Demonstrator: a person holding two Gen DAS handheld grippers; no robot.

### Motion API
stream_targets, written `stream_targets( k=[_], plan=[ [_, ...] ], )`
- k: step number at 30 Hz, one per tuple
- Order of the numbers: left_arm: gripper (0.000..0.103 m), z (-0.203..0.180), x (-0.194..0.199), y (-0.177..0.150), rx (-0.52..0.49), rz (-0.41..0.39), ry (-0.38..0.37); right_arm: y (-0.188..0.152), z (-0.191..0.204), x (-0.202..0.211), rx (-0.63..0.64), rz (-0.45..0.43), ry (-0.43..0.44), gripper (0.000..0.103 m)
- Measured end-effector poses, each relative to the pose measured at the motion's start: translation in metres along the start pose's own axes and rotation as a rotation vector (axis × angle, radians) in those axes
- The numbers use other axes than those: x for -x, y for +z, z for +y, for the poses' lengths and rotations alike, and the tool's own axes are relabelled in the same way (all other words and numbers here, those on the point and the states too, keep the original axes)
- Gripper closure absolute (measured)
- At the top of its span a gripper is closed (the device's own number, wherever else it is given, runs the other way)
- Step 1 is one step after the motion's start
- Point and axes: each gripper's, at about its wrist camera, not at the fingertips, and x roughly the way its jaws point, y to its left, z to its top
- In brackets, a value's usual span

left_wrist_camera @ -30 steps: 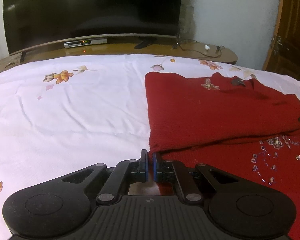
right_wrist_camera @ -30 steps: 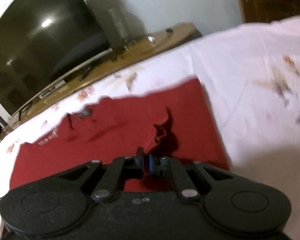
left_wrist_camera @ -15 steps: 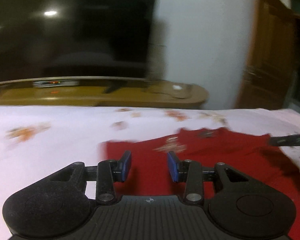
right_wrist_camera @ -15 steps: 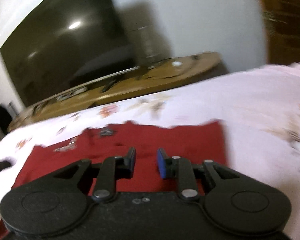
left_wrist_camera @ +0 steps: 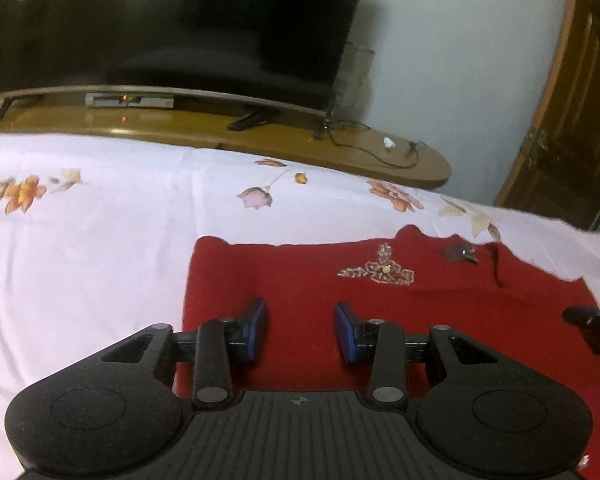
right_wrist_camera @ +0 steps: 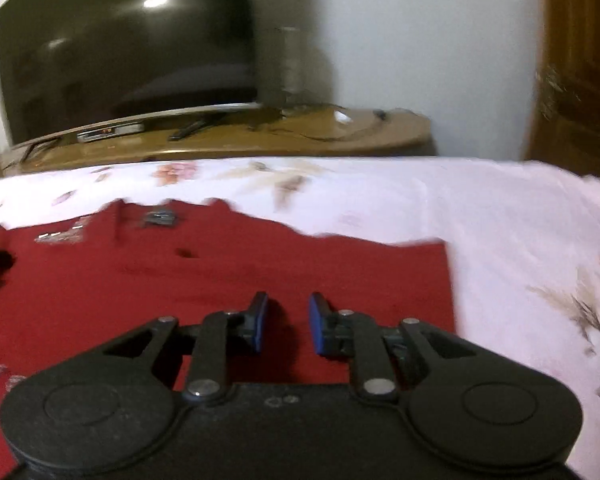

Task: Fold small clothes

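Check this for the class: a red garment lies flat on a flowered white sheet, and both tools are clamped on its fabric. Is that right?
Not quite. The red garment lies flat on the flowered white sheet, but the left tool and right tool are open above it, gripping nothing, as each wrist view shows.

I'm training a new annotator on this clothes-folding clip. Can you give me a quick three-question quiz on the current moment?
1. True or false: the left gripper is clamped on the red garment.
2. Multiple choice: what does the red garment lie on? A) a wooden floor B) a white floral bedsheet C) the TV stand
3. Fill in: the beaded gold embroidery sits near the garment's ____ edge, towards the television.

Key
1. False: both it and the right gripper are open, with nothing between the pads.
2. B
3. far
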Motion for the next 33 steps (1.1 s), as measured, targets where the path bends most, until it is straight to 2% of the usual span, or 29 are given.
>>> stream_targets(
  k=[3, 4, 7, 11, 14, 15, 17, 19, 20, 21, 23, 24, 26, 28, 31, 33],
  plan=[
    [0.065, -0.013, 0.012, 0.000, -0.066, -0.004, 0.048, 0.005, 0.002, 0.005, 0.022, 0.011, 0.000, 0.081],
    [0.064, -0.020, 0.024, 0.001, -0.104, -0.031, 0.037, 0.007, 0.004, 0.013, 0.011, -0.004, 0.008, 0.077],
    [0.064, -0.044, 0.046, -0.006, -0.158, -0.061, -0.012, 0.004, 0.017, 0.038, -0.038, -0.048, 0.105, 0.075],
    [0.064, -0.081, 0.043, -0.023, -0.155, -0.021, -0.034, -0.009, 0.065, 0.036, 0.002, -0.010, 0.217, 0.077],
    [0.063, -0.096, 0.043, -0.038, -0.230, -0.008, 0.043, -0.022, 0.095, 0.036, 0.102, 0.012, 0.191, 0.076],
    [0.059, -0.095, 0.047, -0.040, -0.244, -0.011, 0.058, -0.027, 0.097, 0.036, 0.133, 0.008, 0.170, 0.076],
    [0.055, -0.086, 0.056, -0.041, -0.252, -0.011, 0.081, -0.031, 0.084, 0.041, 0.151, -0.003, 0.113, 0.077],
    [0.035, -0.068, 0.068, -0.043, -0.237, -0.015, 0.111, -0.032, 0.055, 0.048, 0.112, -0.006, 0.041, 0.077],
    [0.033, -0.059, 0.070, -0.043, -0.219, -0.014, 0.132, -0.033, 0.035, 0.051, 0.078, -0.004, 0.003, 0.079],
    [0.030, -0.048, 0.073, -0.044, -0.190, -0.006, 0.142, -0.034, 0.018, 0.052, 0.035, 0.001, 0.002, 0.077],
    [0.028, -0.035, 0.073, -0.043, -0.126, 0.007, 0.120, -0.037, -0.009, 0.052, -0.037, 0.025, -0.018, 0.070],
    [0.027, -0.037, 0.068, -0.042, -0.135, 0.013, 0.127, -0.038, -0.016, 0.051, -0.064, 0.034, -0.001, 0.069],
    [0.025, -0.042, 0.063, -0.041, -0.159, 0.015, 0.147, -0.038, -0.016, 0.047, -0.064, 0.028, 0.001, 0.064],
    [0.024, -0.039, 0.064, -0.041, -0.136, 0.018, 0.140, -0.036, -0.012, 0.042, -0.061, 0.023, -0.006, 0.062],
    [0.024, -0.038, 0.084, -0.042, -0.149, 0.008, 0.175, -0.034, -0.016, 0.049, -0.092, 0.021, 0.015, 0.065],
    [0.024, -0.033, 0.104, -0.052, -0.156, 0.024, 0.185, -0.035, -0.028, 0.076, -0.119, -0.037, 0.050, 0.063]
  ],
)
